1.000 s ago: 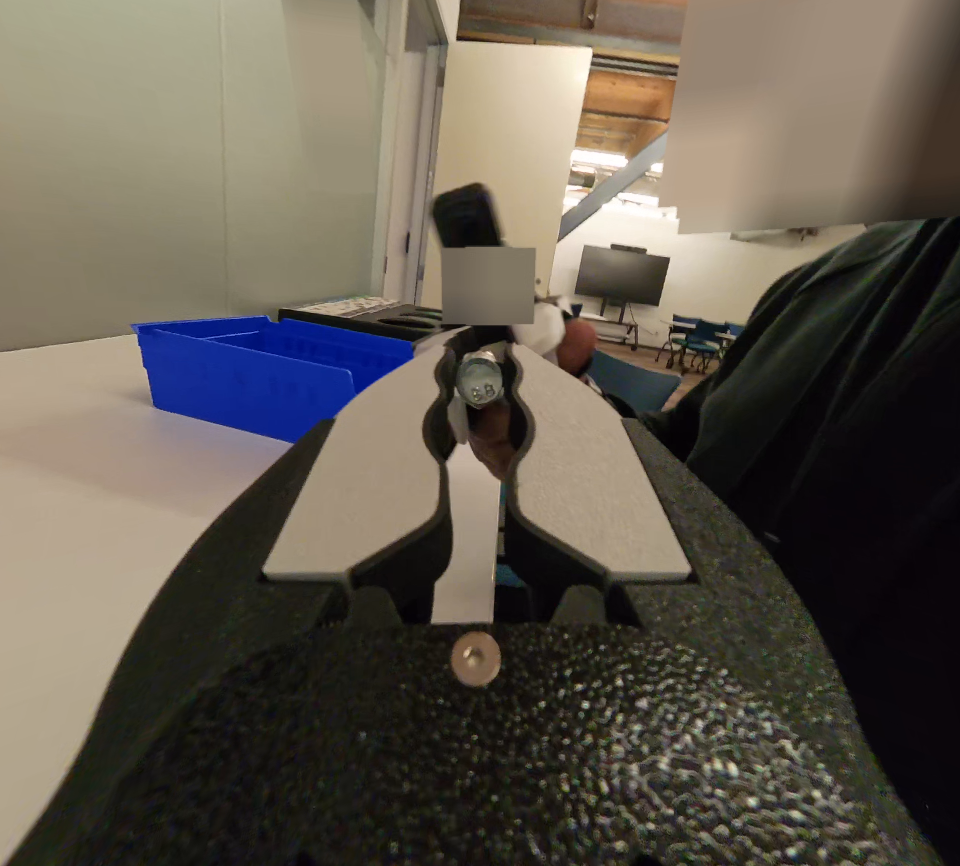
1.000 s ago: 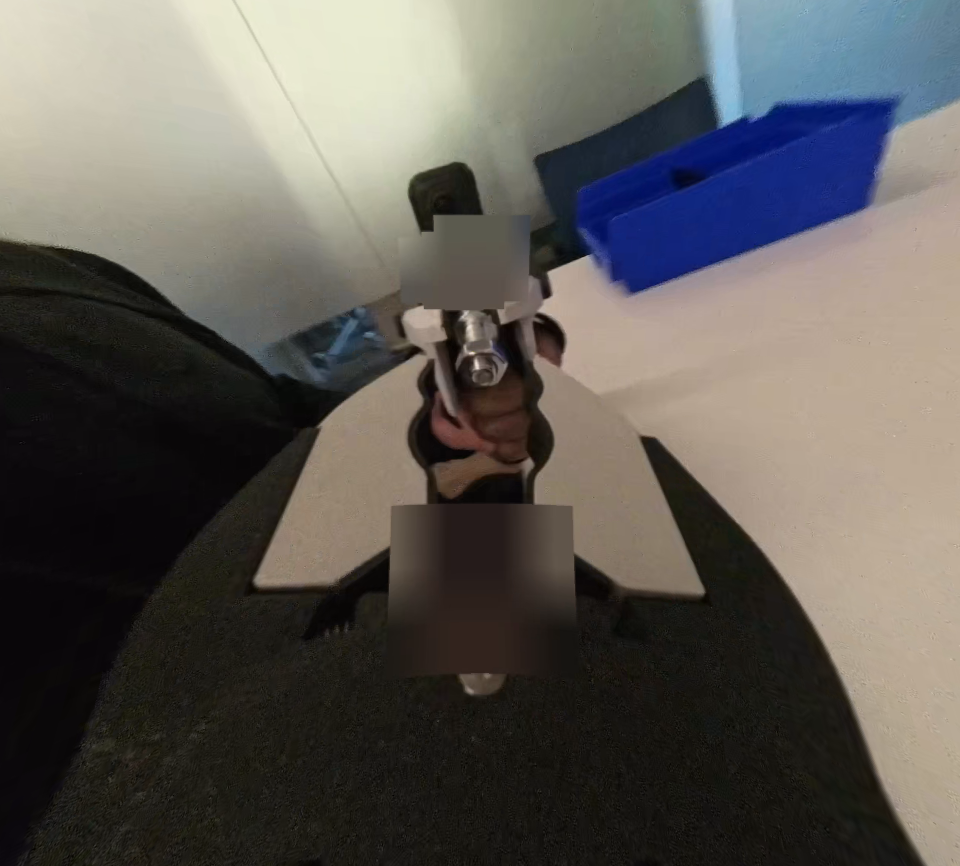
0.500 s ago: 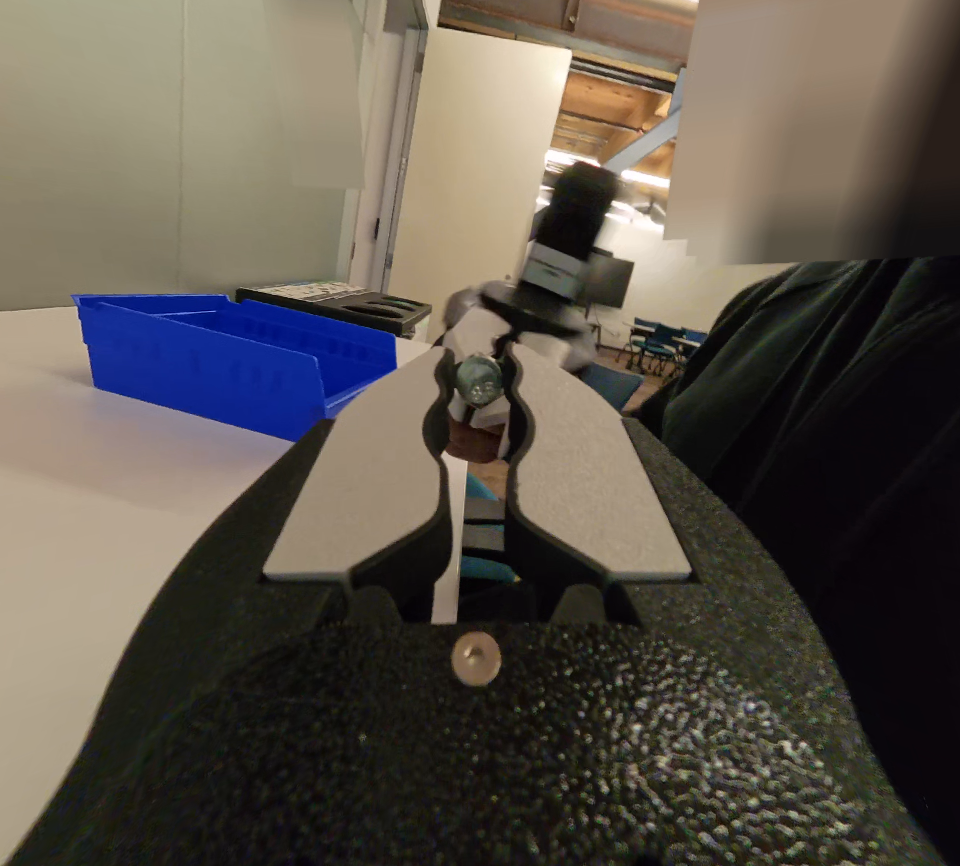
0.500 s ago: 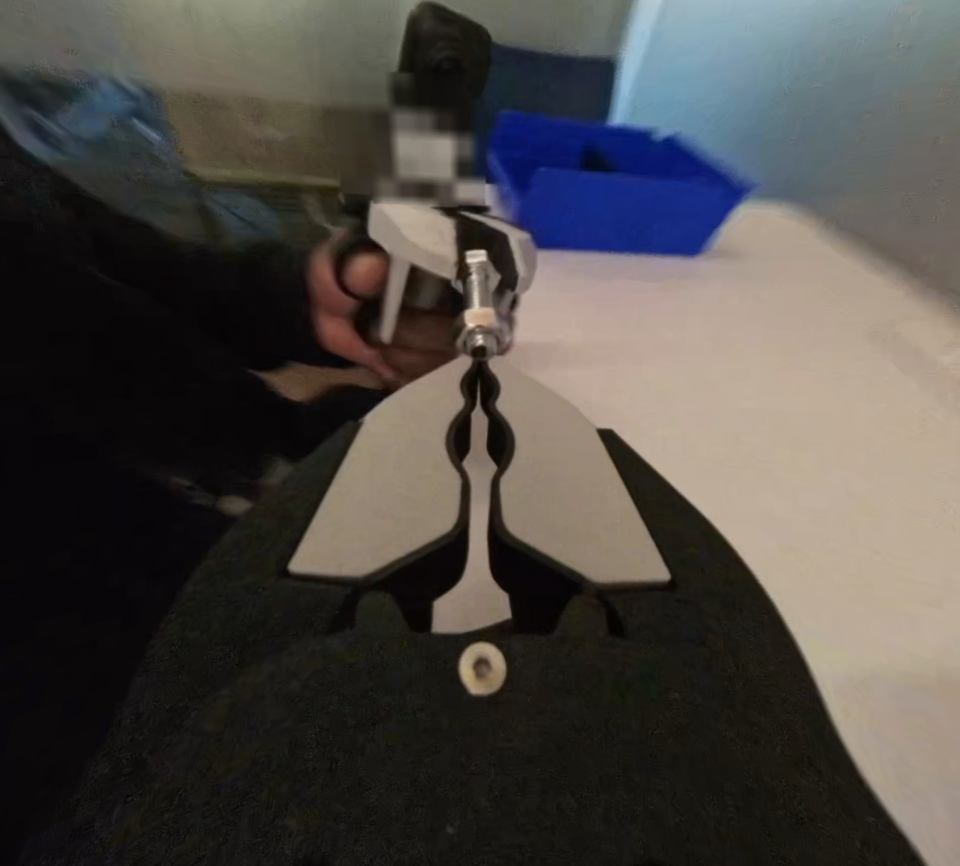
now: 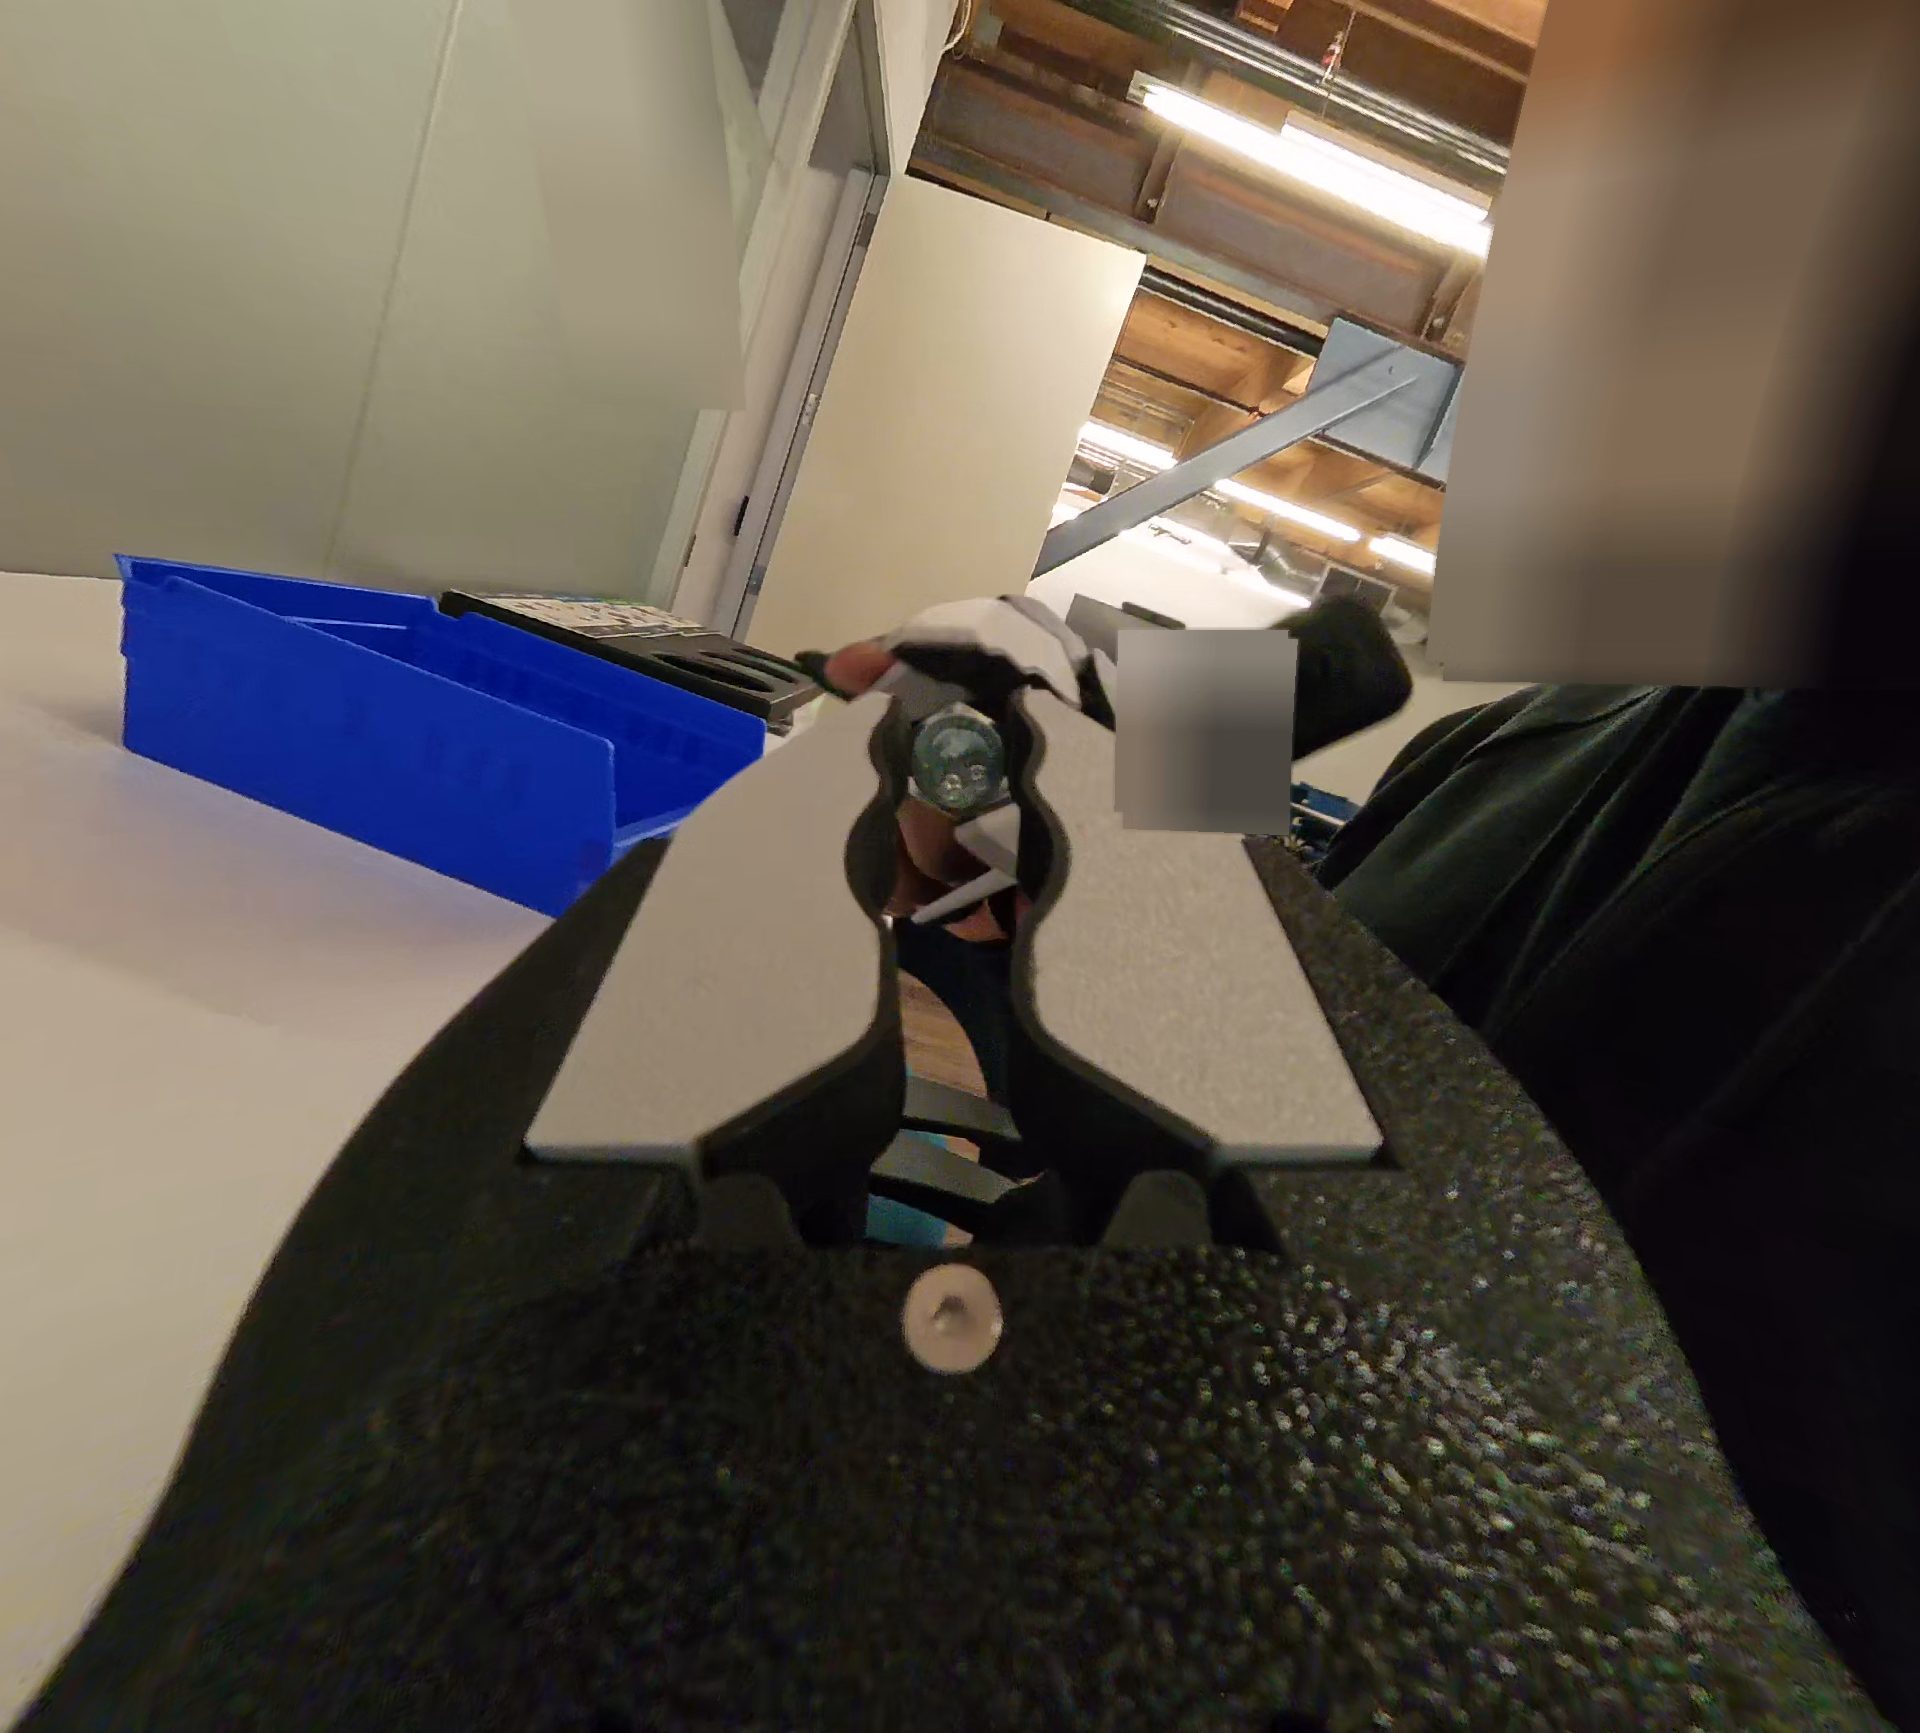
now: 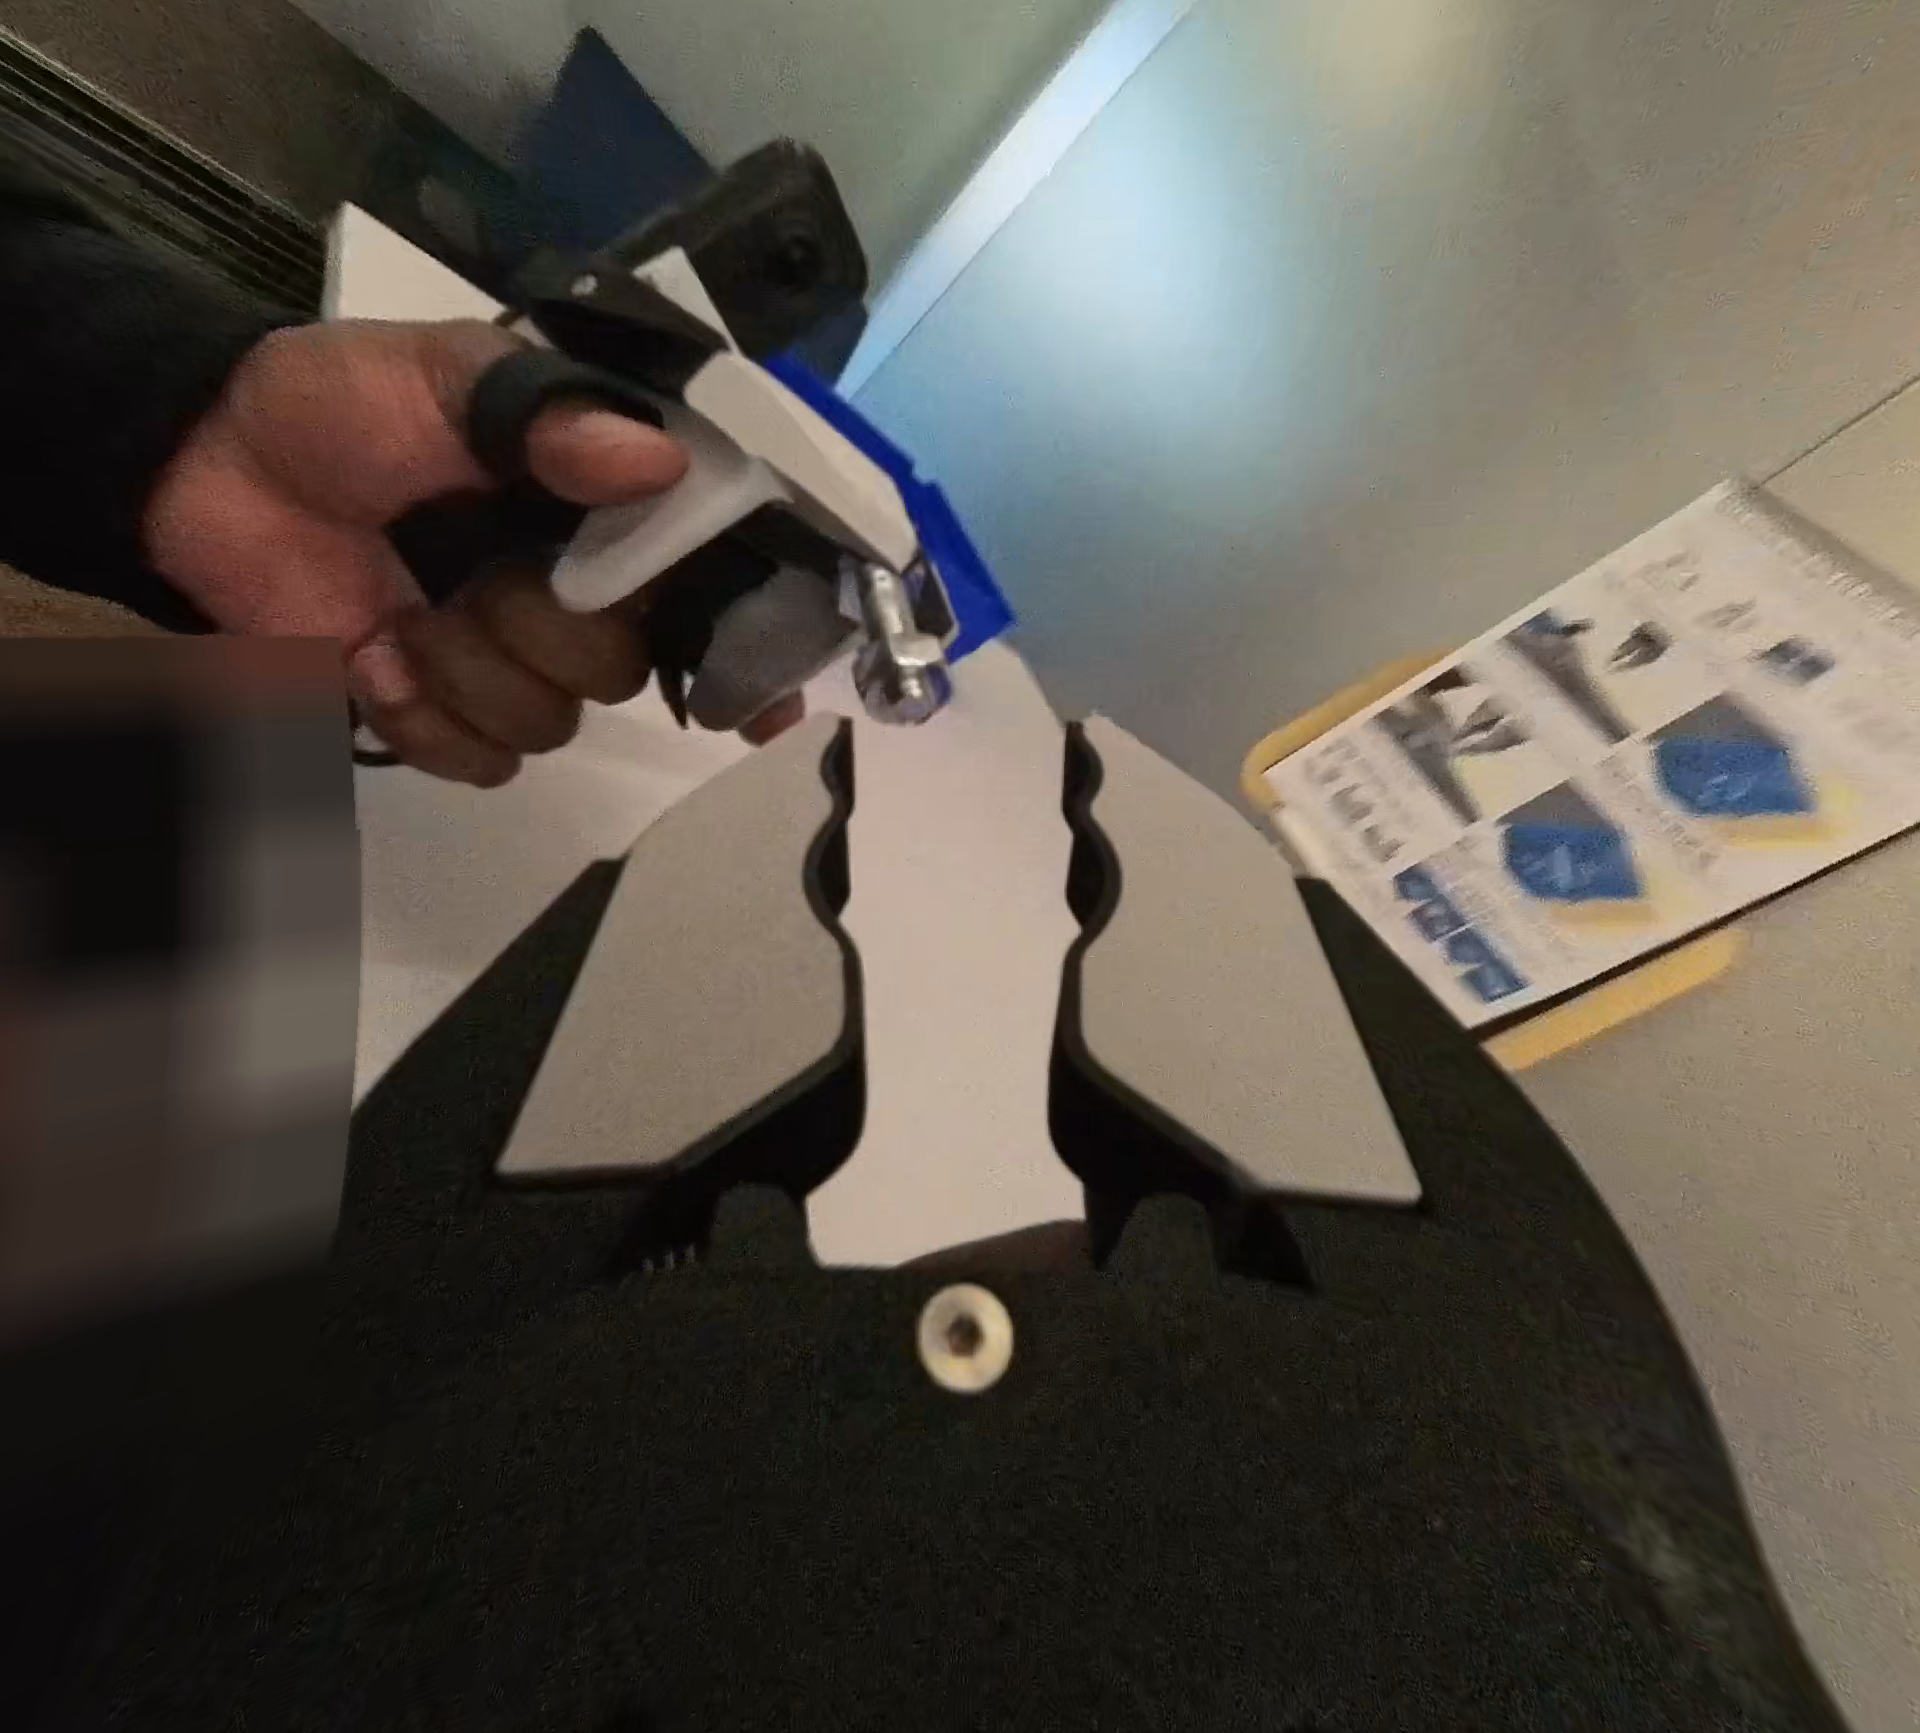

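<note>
My left gripper [image 5: 956,748] is shut on a silver hex-head bolt [image 5: 956,764]; the bolt's head faces the left wrist camera and both pads press on it. In the right wrist view the left gripper [image 6: 899,618] shows with the bolt [image 6: 902,665] sticking out of its tips, a nut on the end. My right gripper [image 6: 956,738] is open and empty, its tips just below and to the right of the bolt's end. The right gripper [image 5: 987,660] also shows close behind the bolt in the left wrist view. Both are held above the white table [image 5: 156,1008].
A blue bin [image 5: 416,748] stands on the table to the left, with a black slotted tray [image 5: 675,655] behind it. A printed sheet fixed with yellow tape [image 6: 1558,800] hangs on the wall at right. A person's dark sleeve [image 5: 1662,1060] is close on the right.
My right gripper stood around the nut on the bolt's end, then shut just short of the bolt, and now is open again and rolled. My left gripper kept its hold on the bolt.
</note>
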Demonstrator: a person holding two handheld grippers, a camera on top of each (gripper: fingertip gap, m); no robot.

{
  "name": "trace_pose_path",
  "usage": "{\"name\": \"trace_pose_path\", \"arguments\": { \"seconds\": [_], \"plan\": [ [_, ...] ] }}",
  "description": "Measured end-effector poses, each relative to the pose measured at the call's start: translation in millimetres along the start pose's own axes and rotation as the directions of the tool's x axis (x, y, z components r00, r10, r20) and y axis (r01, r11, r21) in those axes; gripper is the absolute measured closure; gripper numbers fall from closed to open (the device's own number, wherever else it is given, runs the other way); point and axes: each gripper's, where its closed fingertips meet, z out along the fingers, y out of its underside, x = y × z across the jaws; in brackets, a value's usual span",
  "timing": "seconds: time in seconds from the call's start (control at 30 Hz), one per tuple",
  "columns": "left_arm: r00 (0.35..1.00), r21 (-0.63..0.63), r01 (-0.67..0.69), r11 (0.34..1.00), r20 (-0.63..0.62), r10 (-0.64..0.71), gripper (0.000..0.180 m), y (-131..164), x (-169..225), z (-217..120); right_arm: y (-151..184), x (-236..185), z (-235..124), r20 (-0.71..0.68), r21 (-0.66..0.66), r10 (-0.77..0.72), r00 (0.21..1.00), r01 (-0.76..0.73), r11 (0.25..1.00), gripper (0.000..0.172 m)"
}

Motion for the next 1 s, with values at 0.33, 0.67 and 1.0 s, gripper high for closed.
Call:
{"name": "trace_pose_path", "arguments": {
  "seconds": [0.33,0.67,1.0],
  "plan": [
    [1.000,-0.080,0.010,0.997,-0.002,-0.010,0.163,17.1,-0.2,3.5,-0.9,-27.9,-6.0,0.268,-0.182,0.493,0.828,-0.459,0.870,0.154],
    [1.000,0.024,0.001,1.000,0.007,-0.001,0.163,4.4,-4.1,-4.0,-11.8,-10.8,-21.4,0.130,-0.063,0.299,0.945,-0.293,0.954,0.127],
    [1.000,-0.063,-0.020,0.998,0.001,0.020,0.163,20.2,-3.2,-0.8,-34.4,-31.1,-31.9,0.289,-0.200,0.618,0.731,-0.585,0.786,0.152]
  ]
}}
